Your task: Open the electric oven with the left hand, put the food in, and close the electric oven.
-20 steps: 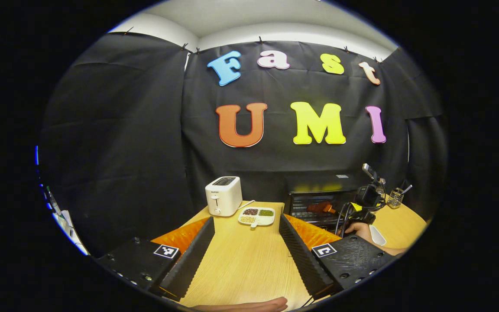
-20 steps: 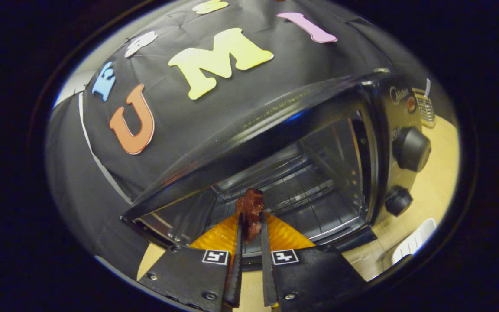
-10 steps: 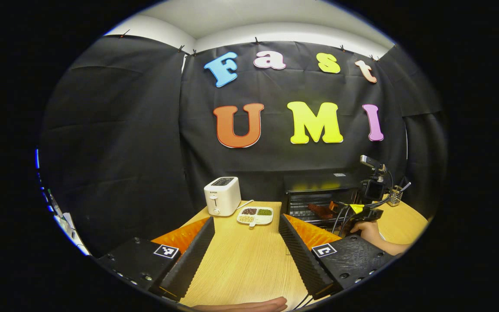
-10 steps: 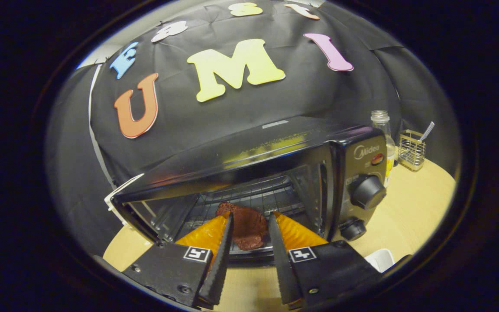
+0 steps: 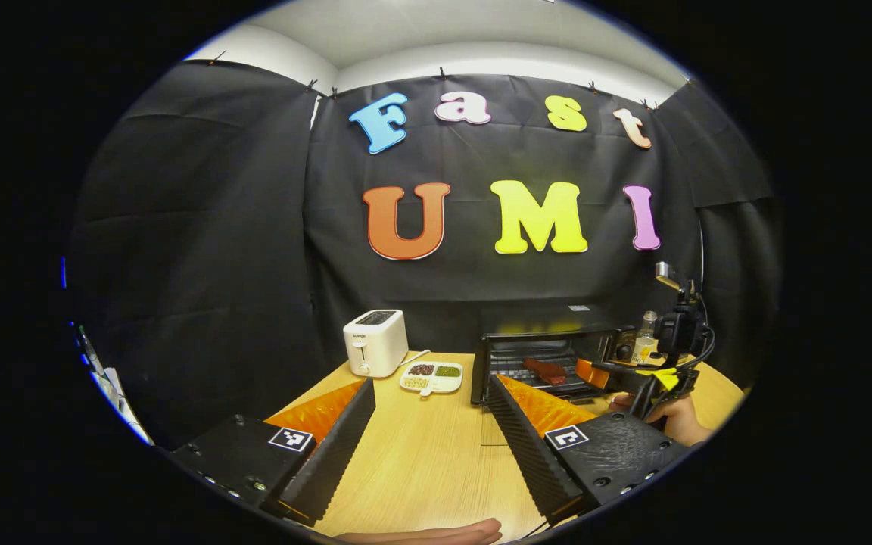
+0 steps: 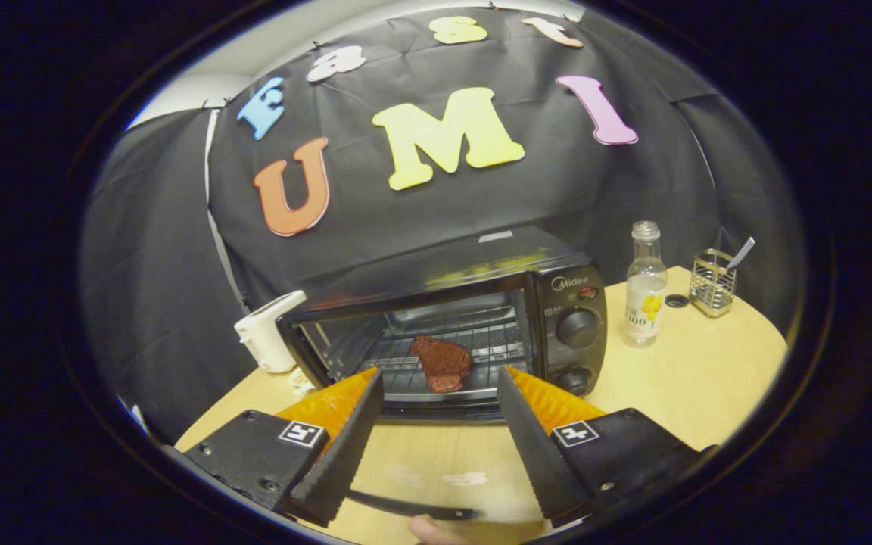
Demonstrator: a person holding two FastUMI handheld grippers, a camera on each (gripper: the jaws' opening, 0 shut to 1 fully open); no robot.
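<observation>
With the meat (image 6: 442, 362) lying on the oven (image 6: 451, 333) rack, both my grippers (image 6: 436, 409) gaped empty; closing the door came next

Black electric oven (image 6: 474, 303) holds reddish-brown food (image 6: 442, 362). The toaster (image 5: 374, 342) is white, the table (image 6: 678, 378) pale wood-grained, the bottle (image 6: 645, 286) clear with a yellow-printed label.

Both views tableward, sharing the oven (image 5: 538, 356) (image 6: 474, 318).
</observation>
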